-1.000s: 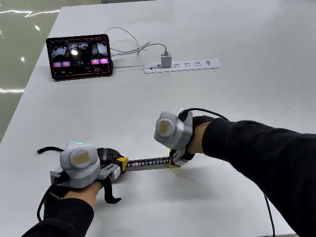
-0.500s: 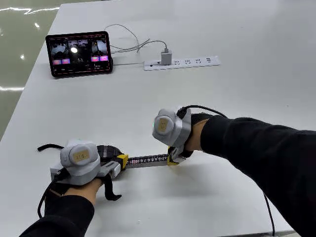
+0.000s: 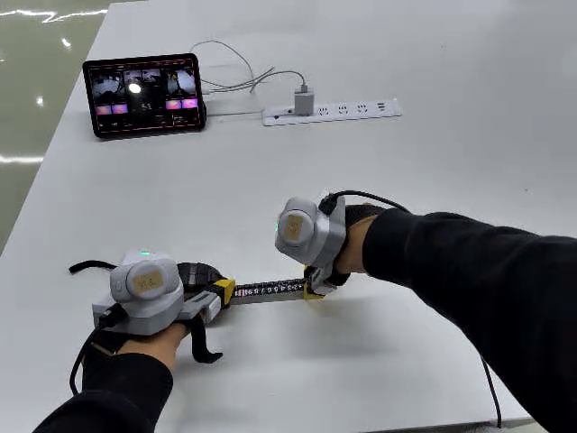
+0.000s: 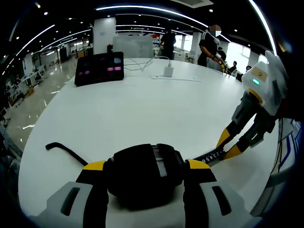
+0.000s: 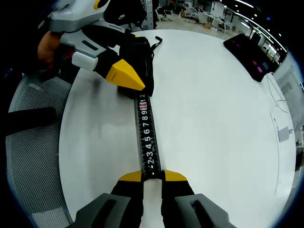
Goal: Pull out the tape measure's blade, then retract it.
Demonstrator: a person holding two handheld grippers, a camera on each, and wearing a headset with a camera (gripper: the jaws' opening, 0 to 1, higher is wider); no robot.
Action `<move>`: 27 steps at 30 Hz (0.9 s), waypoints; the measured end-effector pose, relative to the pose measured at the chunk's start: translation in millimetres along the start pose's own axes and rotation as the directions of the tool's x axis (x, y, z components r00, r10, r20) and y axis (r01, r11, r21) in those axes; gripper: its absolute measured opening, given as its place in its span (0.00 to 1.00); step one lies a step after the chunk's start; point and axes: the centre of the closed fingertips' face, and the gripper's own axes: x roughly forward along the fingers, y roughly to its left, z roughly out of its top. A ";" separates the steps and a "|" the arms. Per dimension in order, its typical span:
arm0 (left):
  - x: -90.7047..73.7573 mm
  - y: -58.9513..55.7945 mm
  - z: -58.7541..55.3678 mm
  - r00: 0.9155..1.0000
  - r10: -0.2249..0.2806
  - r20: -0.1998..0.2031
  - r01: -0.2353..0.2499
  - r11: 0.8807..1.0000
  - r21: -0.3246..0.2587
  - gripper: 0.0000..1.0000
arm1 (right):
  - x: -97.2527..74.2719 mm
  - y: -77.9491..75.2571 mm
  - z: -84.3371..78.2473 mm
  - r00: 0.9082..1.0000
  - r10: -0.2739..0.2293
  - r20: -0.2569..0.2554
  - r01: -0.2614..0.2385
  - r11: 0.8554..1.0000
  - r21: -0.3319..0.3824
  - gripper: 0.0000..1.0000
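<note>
A black tape measure case (image 4: 145, 175) sits on the white table, and my left gripper (image 4: 147, 166) is shut on it from both sides. In the head view the case (image 3: 200, 278) lies at the near left, under the left gripper (image 3: 215, 298). Its blade (image 3: 269, 289) runs right along the table to my right gripper (image 3: 313, 290), which is shut on the blade's tip. In the right gripper view the numbered blade (image 5: 146, 137) leads from my right gripper (image 5: 152, 176) up to the case (image 5: 137, 57). A black strap (image 3: 88, 267) trails left from the case.
A tablet (image 3: 144, 93) with a lit screen stands at the far left of the table. A white power strip (image 3: 334, 111) with a plugged charger and cables lies behind the work. The table's near edge (image 3: 379, 428) is close below the grippers. People stand in the background of the left gripper view.
The right gripper has moved a little left toward the case, so the exposed blade is shorter. The left gripper still holds the case in place.
</note>
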 end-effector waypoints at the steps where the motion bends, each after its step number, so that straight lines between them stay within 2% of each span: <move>1: 0.0 0.0 0.0 1.000 0.000 0.000 0.000 1.000 0.000 0.59 | 0.0 0.1 0.2 1.000 0.000 0.002 0.000 1.000 0.002 0.09; 27: -0.3 0.7 -0.7 1.000 -0.017 -0.002 0.017 1.000 -0.010 0.58 | 2.4 1.0 9.4 1.000 0.001 0.018 -0.001 1.000 0.007 0.09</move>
